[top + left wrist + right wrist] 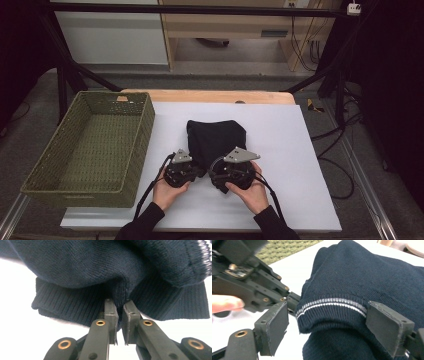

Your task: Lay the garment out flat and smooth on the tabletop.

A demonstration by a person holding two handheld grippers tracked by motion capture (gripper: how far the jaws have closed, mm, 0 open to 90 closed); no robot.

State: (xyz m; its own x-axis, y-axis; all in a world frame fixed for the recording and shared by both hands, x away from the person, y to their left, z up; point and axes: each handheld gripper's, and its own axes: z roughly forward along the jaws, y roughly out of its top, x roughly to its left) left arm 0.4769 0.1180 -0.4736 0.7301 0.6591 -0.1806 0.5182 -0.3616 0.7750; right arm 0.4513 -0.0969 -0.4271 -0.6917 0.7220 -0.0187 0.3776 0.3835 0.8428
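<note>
A dark navy knitted sweater (216,136) lies bunched on the white table cover (292,165), mid-table. My left gripper (191,169) sits at its near left edge. In the left gripper view its jaws (119,311) are shut on the sweater's ribbed hem (75,305). My right gripper (226,169) is at the near right edge, close beside the left one. Its jaws (329,323) stand wide open around a fold of the sweater (362,277) that carries a white-striped ribbed band (332,302); the pads (277,326) are apart from the cloth.
A green woven basket (80,197) with nothing in it stands at the table's left side. The left gripper's body (249,285) and a fingertip (224,303) are close to my right gripper's left jaw. Black frame legs and cables stand beyond the table.
</note>
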